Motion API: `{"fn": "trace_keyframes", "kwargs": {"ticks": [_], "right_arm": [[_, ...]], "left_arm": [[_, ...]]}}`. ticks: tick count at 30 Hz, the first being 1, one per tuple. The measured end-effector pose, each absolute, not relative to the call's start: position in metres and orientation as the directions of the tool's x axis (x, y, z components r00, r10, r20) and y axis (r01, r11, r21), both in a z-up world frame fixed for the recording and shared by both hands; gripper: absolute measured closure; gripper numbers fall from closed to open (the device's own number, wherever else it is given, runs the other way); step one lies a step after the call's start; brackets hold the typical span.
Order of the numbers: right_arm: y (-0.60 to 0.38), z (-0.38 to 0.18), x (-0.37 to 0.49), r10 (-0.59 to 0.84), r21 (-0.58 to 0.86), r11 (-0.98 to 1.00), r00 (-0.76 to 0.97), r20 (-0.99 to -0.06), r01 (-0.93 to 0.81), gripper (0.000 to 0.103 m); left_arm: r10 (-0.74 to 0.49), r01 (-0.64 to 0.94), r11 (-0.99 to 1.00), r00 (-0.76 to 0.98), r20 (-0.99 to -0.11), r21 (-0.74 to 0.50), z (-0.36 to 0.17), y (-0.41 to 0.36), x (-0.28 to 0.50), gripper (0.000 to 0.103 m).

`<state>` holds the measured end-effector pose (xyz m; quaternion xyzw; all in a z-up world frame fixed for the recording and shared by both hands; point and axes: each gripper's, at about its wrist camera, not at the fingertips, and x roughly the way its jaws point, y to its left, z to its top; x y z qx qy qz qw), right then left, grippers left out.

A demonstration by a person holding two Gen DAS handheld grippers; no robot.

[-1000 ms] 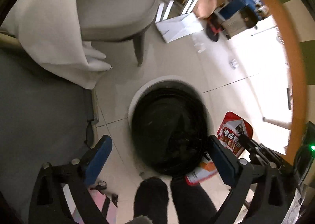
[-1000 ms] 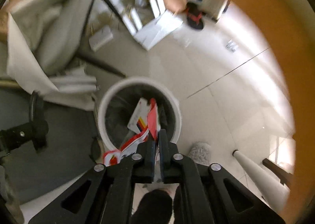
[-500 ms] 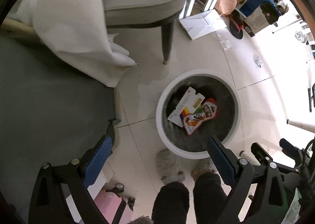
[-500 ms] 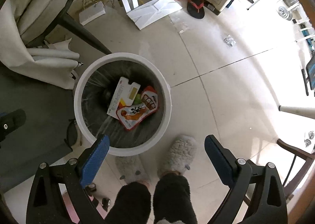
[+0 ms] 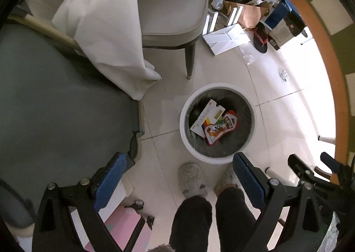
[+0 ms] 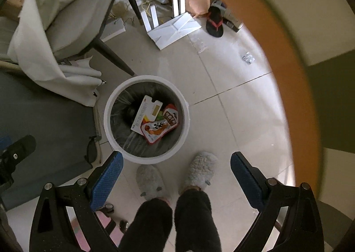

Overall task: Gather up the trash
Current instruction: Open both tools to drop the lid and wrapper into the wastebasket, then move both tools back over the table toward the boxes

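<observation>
A white round trash bin [image 5: 183, 127] with a dark liner stands on the tiled floor, also in the right wrist view [image 6: 107, 119]. Inside lie a white card package [image 5: 205, 120] and red snack wrappers [image 5: 218, 130]; they show in the right wrist view too, the package [image 6: 145, 116] and the wrappers [image 6: 159, 128]. My left gripper [image 5: 179, 168] is open and empty, high above the floor in front of the bin. My right gripper [image 6: 176, 166] is open and empty, likewise high above the bin's near side.
A grey chair [image 5: 173, 14] draped with white cloth [image 5: 106, 25] stands behind the bin. A grey mat [image 5: 55, 107] lies left. White boxes [image 5: 228, 39], a paper bag and a slipper [image 6: 214, 23] clutter the far floor. My slippered feet [image 6: 175, 176] stand near the bin. An orange-rimmed table edge [image 6: 277, 52] curves right.
A second ago my right gripper was shut on a red wrapper over the bin; it opened and the wrapper now lies in the bin. Both grippers have risen higher above the bin.
</observation>
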<state>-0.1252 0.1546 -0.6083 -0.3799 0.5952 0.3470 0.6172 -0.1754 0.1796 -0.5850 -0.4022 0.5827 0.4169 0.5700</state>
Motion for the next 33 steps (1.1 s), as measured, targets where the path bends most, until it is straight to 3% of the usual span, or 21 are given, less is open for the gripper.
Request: {"fn": "trace_keyframes", "kwargs": {"ticks": [9, 23, 33], "right_arm": [[0.138, -0.514, -0.132, 0.03, -0.017, 0.455, 0.034, -0.999, -0.89, 0.004], [0.108, -0.324, -0.139, 0.174, 0.096, 0.505, -0.008, -0.985, -0.858, 0.004], [0.062, -0.239, -0.027, 0.293, 0.193, 0.724, 0.041, -0.955, -0.662, 0.004]], "left_arm": [[0.039, -0.938, 0.346, -0.006, -0.999, 0.019, -0.5, 0.16, -0.178, 0.005], [0.115, -0.924, 0.382, 0.037, -0.993, 0.01, -0.347, 0.127, -0.184, 0.005], [0.233, -0.858, 0.514, 0.156, -0.96, -0.015, -0.256, 0.131, -0.077, 0.005]]}}
